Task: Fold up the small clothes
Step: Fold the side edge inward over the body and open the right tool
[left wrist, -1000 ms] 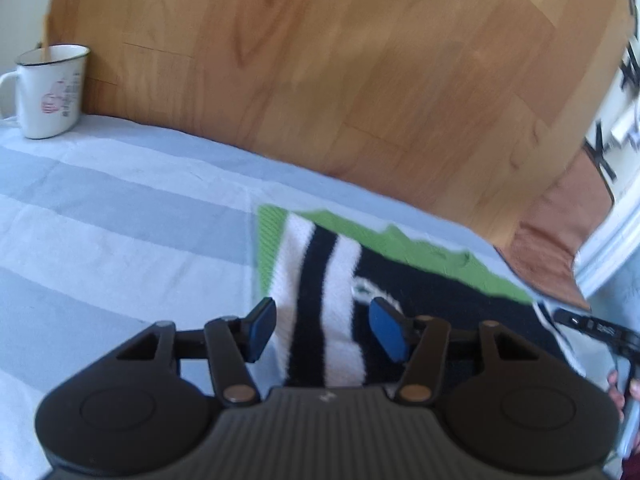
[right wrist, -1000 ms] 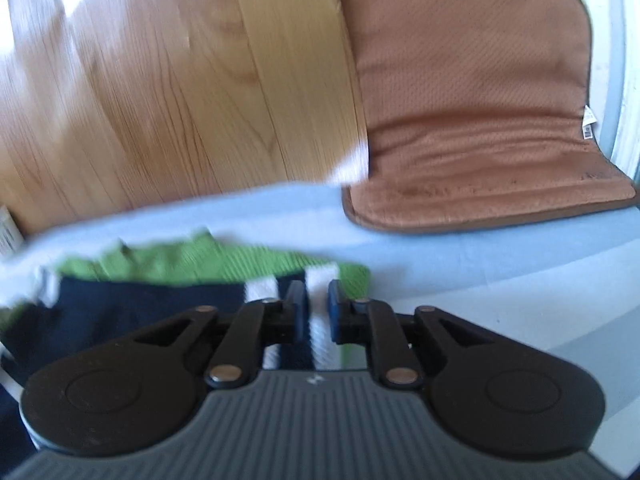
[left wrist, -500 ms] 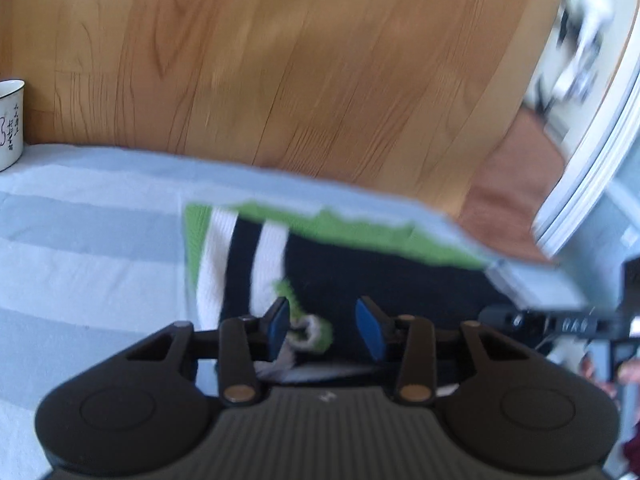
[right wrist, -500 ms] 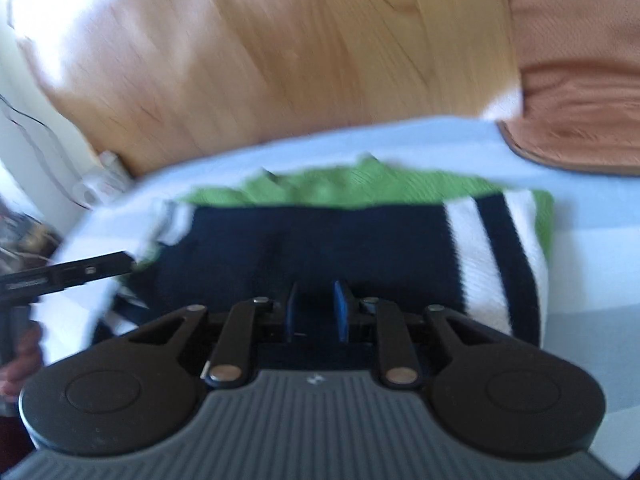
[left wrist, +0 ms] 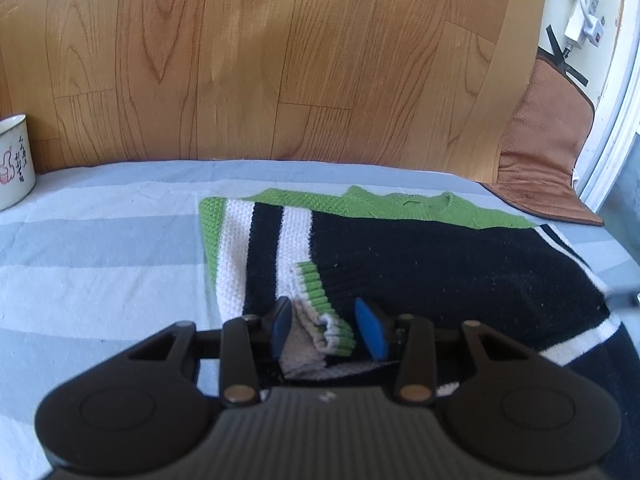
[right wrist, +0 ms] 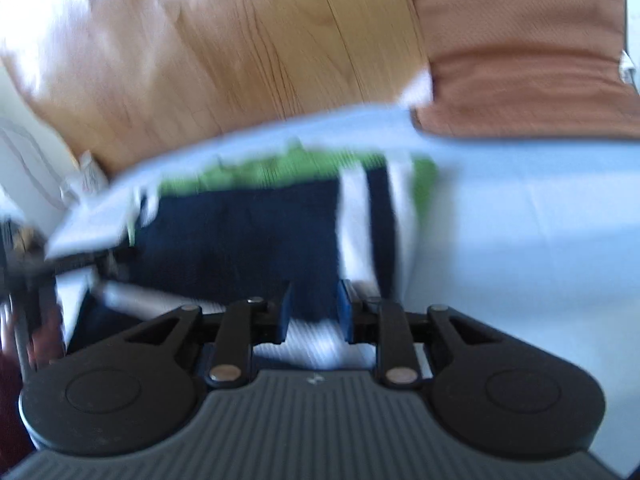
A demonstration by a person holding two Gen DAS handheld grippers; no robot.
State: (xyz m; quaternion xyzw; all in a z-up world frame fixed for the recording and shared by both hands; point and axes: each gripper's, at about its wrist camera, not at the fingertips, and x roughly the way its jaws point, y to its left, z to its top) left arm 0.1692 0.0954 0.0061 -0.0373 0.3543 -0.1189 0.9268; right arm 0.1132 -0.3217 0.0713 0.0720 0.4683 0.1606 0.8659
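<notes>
Both claws, L (left wrist: 326, 326) & R (right wrist: 313, 316), released over sweater (left wrist: 440, 264) near edge.

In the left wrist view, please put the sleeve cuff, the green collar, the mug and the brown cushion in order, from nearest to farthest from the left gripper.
From the left gripper:
1. Sleeve cuff, between its fingers.
2. Green collar, ahead, at the sweater's far edge.
3. Mug, far left, and brown cushion, far right: too close to call.

a table (left wrist: 100, 248) covered by a cloth in pale blue, grey and white bands carries the things. a knitted sweater (left wrist: 440, 264), black with white stripes and green trim, lies flat near its far edge. a white enamel mug (left wrist: 14, 162) stands at the far left corner
</notes>
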